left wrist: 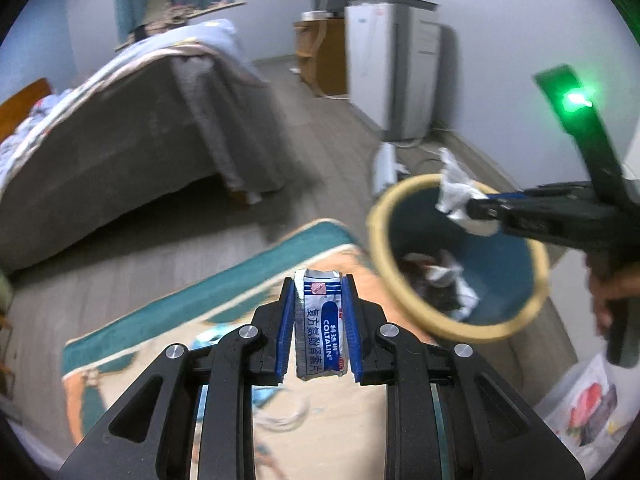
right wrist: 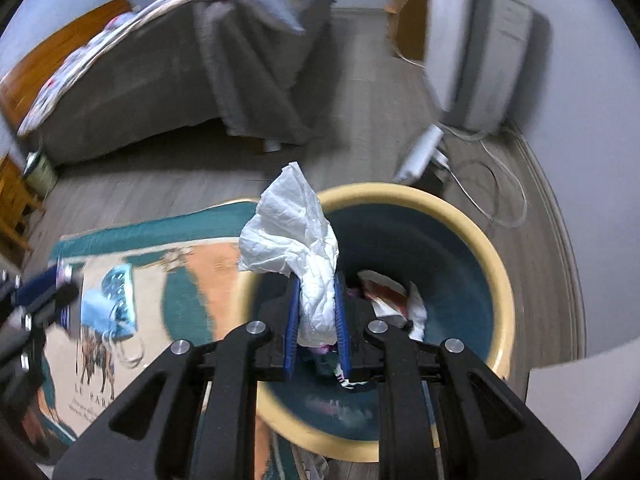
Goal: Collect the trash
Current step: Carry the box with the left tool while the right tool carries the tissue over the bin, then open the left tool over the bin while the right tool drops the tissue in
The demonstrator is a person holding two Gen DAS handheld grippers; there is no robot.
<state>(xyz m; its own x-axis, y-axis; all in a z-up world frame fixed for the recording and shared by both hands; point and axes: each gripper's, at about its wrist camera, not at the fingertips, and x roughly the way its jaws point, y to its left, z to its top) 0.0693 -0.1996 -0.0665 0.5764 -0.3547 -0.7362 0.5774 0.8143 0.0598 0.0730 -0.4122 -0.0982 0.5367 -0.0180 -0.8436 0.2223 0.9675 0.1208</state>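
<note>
My left gripper (left wrist: 319, 292) is shut on a blue and white medicine packet (left wrist: 320, 324) and holds it above the rug, left of the bin. My right gripper (right wrist: 316, 296) is shut on a crumpled white tissue (right wrist: 292, 228) and holds it over the open trash bin (right wrist: 496, 264), a blue bin with a yellow rim and several pieces of trash inside. In the left wrist view the right gripper (left wrist: 476, 206) hangs over the bin (left wrist: 384, 264) with the tissue (left wrist: 456, 188). The left gripper (right wrist: 64, 280) shows blurred at the left edge of the right wrist view.
A teal and orange rug (right wrist: 180, 276) lies on the wood floor with a blue face mask (right wrist: 108, 300) on it. A bed (left wrist: 120, 128) stands behind. A white appliance (left wrist: 392, 68), a power strip (right wrist: 420, 152) and cables lie by the wall.
</note>
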